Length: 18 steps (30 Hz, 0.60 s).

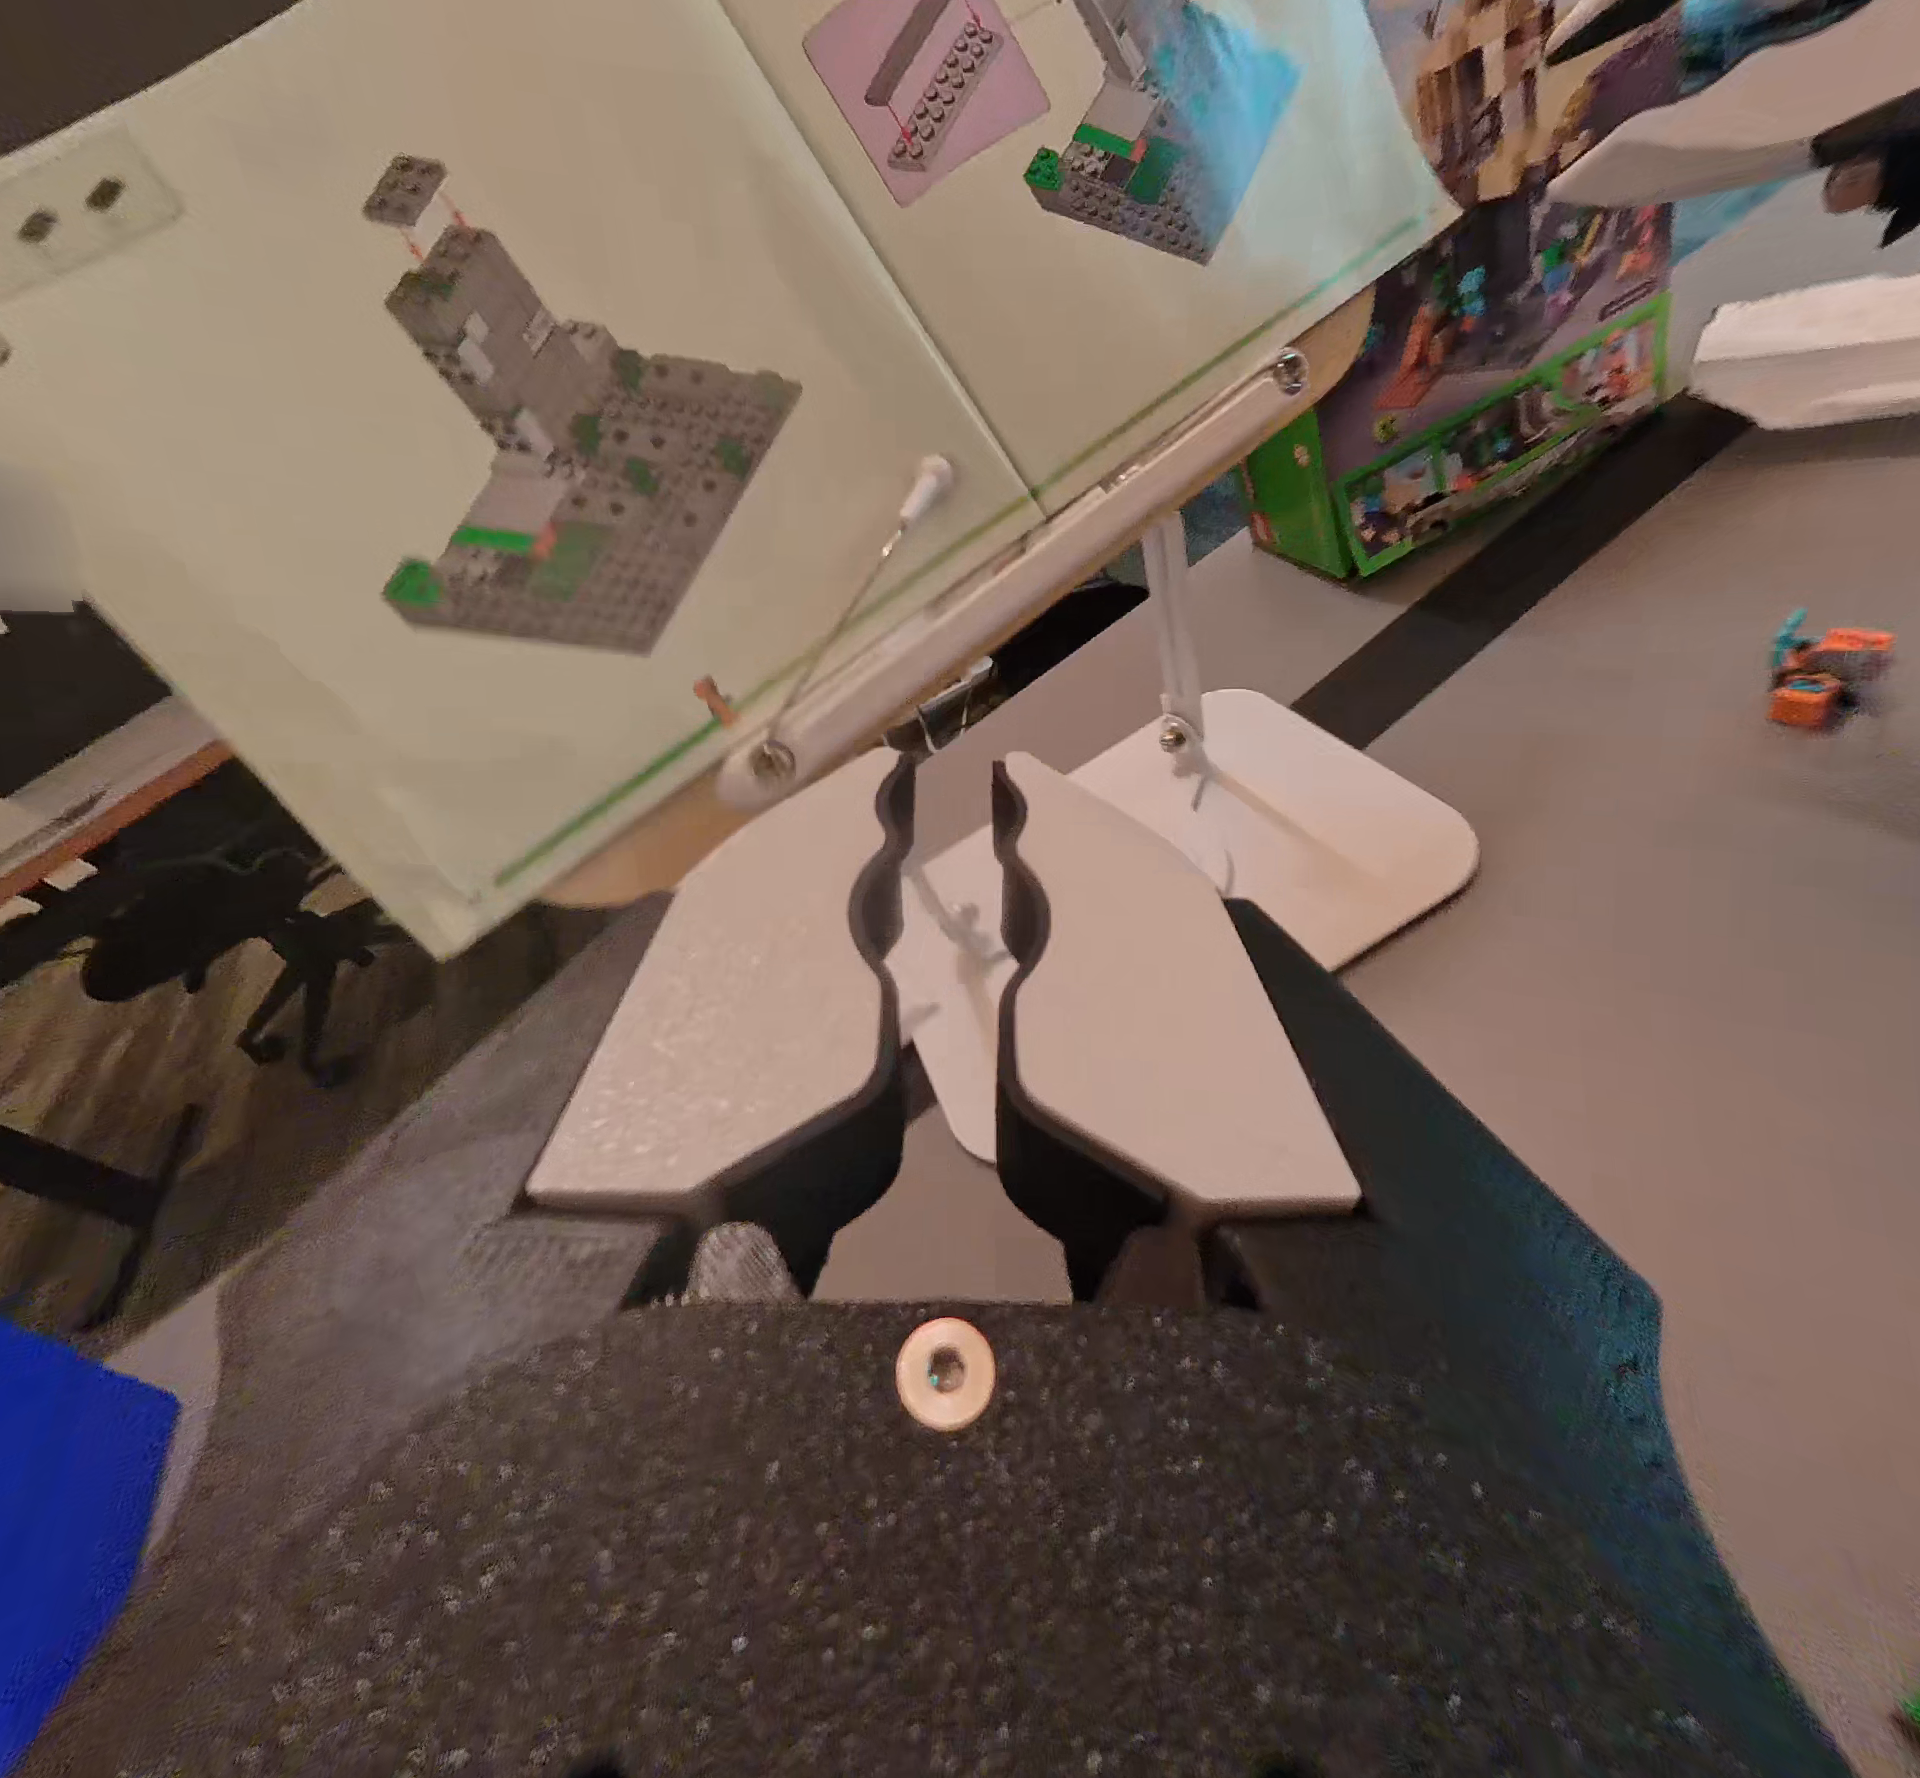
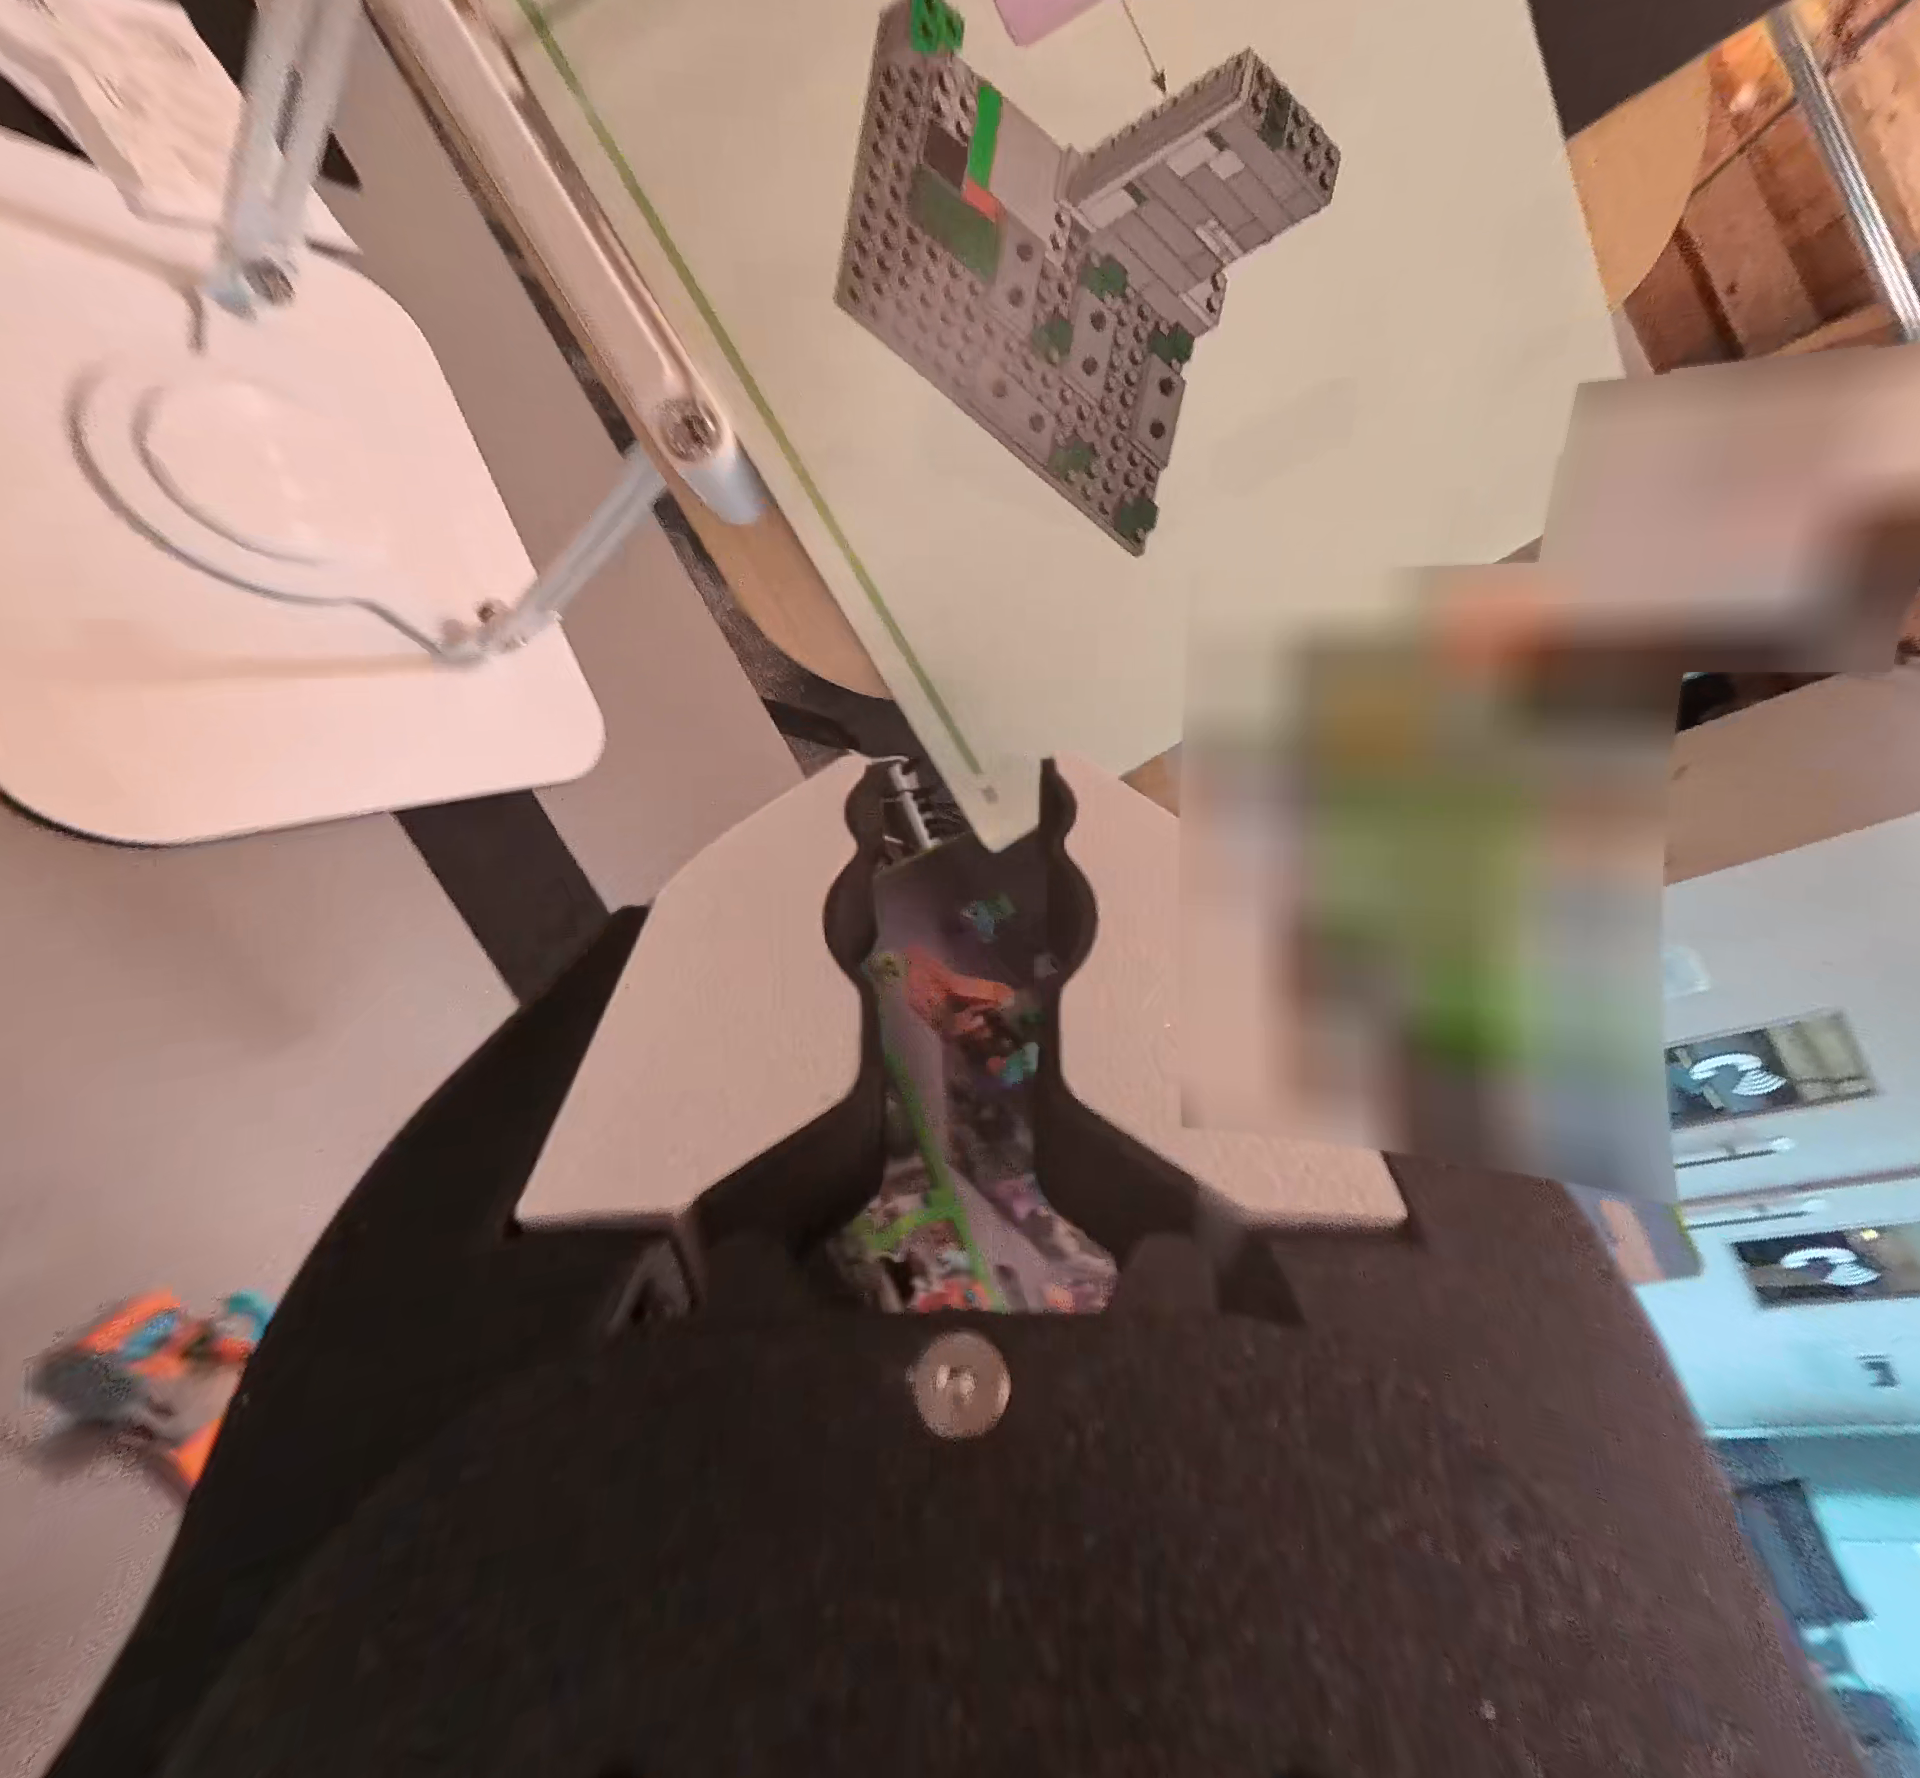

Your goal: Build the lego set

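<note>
The open instruction booklet rests on a white stand on the grey table. My left gripper is slightly open and empty, its tips just under the stand's ledge, close to a metal binder clip. My right gripper is open, and the booklet's lower page corner shows between its fingertips. I cannot tell whether it touches them. The right gripper also shows at the top right of the left wrist view. A small orange and teal lego build lies on the table, also in the right wrist view.
The green lego box stands behind the stand, and also shows through the right jaws. The stand's base plate lies left of the right gripper. A blue object sits bottom left. A white object lies at the right.
</note>
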### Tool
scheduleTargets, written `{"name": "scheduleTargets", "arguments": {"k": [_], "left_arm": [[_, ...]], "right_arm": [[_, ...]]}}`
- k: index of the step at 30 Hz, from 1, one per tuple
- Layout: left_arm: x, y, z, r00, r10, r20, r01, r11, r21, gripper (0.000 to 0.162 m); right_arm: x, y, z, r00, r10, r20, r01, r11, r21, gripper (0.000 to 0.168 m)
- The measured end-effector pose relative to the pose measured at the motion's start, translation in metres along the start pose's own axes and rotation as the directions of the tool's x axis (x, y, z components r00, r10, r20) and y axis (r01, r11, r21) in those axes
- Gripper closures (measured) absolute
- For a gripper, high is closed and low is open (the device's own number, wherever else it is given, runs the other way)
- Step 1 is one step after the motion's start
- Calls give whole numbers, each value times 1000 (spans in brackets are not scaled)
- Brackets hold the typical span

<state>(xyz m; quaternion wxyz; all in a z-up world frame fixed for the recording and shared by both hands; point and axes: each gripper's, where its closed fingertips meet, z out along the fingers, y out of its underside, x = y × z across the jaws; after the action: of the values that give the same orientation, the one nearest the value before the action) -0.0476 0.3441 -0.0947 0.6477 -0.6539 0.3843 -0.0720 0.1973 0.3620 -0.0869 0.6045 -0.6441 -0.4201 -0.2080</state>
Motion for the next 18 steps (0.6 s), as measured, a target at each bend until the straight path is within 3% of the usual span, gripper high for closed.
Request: {"name": "scheduleTargets", "arguments": {"k": [4, 8, 13, 18], "left_arm": [[-15, -4, 36, 996, 94, 3, -94, 995, -44, 146], [-24, -2, 57, 995, 97, 4, -97, 994, -52, 146], [-8, -1, 53, 1000, -21, -23, 21, 1000, -4, 149], [20, 9, 36, 994, -81, -69, 82, 997, 6, 150]], "right_arm": [[7, 12, 12, 992, -116, 54, 115, 993, 19, 141], [6, 16, 23, 961, -267, 71, 264, 963, 48, 145], [0, 25, 41, 923, -379, 66, 377, 925, 39, 145], [2, 26, 47, 892, -450, 46, 449, 893, 41, 157]]}}
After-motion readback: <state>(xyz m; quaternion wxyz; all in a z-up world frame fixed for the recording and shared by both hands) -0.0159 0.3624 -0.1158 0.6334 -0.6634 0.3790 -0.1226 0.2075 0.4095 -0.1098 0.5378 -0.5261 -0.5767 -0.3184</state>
